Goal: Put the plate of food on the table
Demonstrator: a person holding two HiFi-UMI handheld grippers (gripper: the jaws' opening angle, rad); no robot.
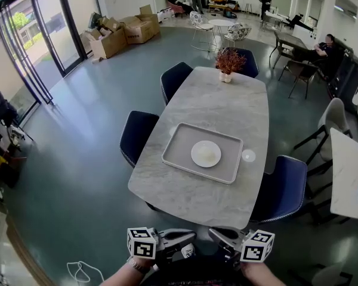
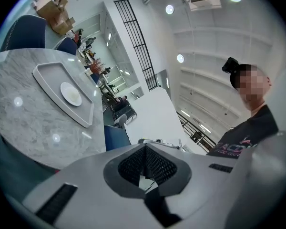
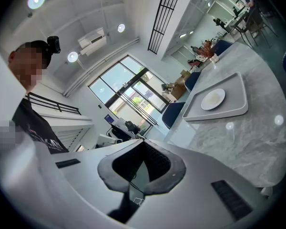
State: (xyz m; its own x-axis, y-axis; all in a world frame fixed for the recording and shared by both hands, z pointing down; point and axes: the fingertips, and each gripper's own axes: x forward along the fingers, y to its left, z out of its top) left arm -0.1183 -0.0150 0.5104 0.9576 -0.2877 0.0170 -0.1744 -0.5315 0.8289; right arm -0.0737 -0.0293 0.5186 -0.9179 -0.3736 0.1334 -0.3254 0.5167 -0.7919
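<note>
A white plate of food (image 1: 206, 154) rests in a grey tray (image 1: 179, 145) near the middle of the marble table (image 1: 227, 103). Both grippers are held low, close to the person's body, short of the table's near edge. The left gripper (image 1: 190, 237) and the right gripper (image 1: 215, 235) point toward each other, each shut with nothing in it. The left gripper view has the shut left gripper (image 2: 145, 149) in front, with the plate (image 2: 70, 93) and tray (image 2: 50, 78) far off at the left. Beyond the shut right gripper (image 3: 142, 144), the right gripper view has plate (image 3: 213, 99) and tray (image 3: 236, 109).
Blue chairs stand around the table: two on the left (image 1: 137, 136), one at the near right (image 1: 283, 186). A potted plant (image 1: 230, 61) sits at the table's far end. A second white table (image 1: 349, 171) is at the right; cardboard boxes (image 1: 116, 34) lie at the back left.
</note>
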